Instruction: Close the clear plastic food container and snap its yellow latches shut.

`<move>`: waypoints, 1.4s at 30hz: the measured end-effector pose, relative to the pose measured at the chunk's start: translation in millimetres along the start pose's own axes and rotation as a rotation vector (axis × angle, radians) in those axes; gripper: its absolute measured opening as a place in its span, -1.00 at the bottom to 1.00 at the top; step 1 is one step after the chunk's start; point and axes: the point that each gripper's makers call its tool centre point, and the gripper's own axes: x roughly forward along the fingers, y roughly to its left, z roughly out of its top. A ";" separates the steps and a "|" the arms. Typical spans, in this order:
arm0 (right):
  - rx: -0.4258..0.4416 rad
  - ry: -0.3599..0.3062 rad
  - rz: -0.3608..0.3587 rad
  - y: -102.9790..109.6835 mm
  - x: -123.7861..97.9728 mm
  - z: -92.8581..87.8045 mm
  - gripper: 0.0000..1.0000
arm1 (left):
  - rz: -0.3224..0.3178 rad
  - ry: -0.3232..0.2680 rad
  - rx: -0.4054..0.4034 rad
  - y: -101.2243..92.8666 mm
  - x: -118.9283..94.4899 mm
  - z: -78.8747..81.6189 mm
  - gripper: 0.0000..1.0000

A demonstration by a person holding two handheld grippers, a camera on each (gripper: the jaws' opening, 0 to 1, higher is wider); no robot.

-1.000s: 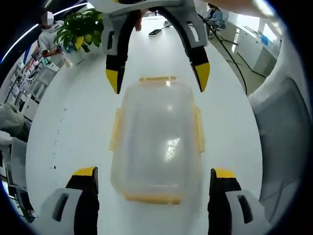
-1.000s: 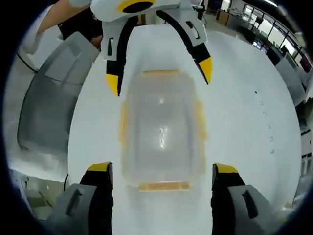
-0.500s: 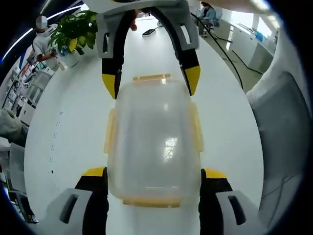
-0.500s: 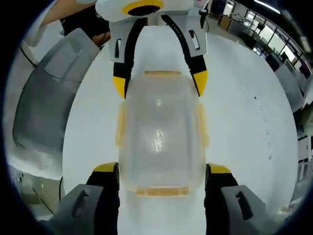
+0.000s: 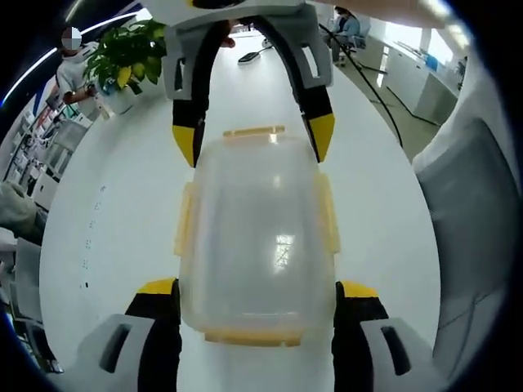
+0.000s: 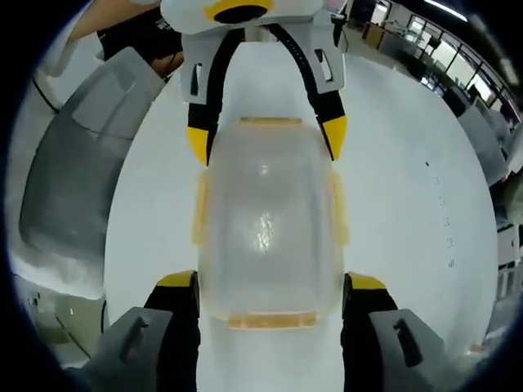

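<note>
We cannot tell if the yellow latches (image 5: 185,219) on the clear box (image 5: 257,237) are snapped down; the foggy lid blurs them. The box hides the inner faces of the yellow fingertips (image 5: 157,291) beside it, so any touch is unclear. Beyond the box, the plant (image 5: 131,51) is cut by the edge. In the right gripper view, the box (image 6: 265,220) looks hazy.

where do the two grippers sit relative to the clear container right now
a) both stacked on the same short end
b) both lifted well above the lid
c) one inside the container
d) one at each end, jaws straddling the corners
d: in the left gripper view the left gripper straddles the near end of the clear container and the right gripper straddles the far end.
</note>
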 end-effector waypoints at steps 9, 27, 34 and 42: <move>0.001 0.007 -0.004 7.3 9.5 22.9 0.35 | 0.006 -0.027 -0.013 -7.2 -12.3 -19.8 0.44; 0.017 0.012 -0.012 21.3 29.3 70.8 0.35 | -0.001 -0.029 -0.002 -18.3 -36.3 -63.8 0.44; 0.025 -0.014 -0.014 26.3 34.9 86.7 0.35 | -0.003 -0.029 -0.002 -22.6 -45.1 -79.1 0.44; 0.015 0.006 -0.012 26.9 36.8 90.1 0.35 | -0.001 -0.042 -0.009 -23.5 -47.6 -82.6 0.44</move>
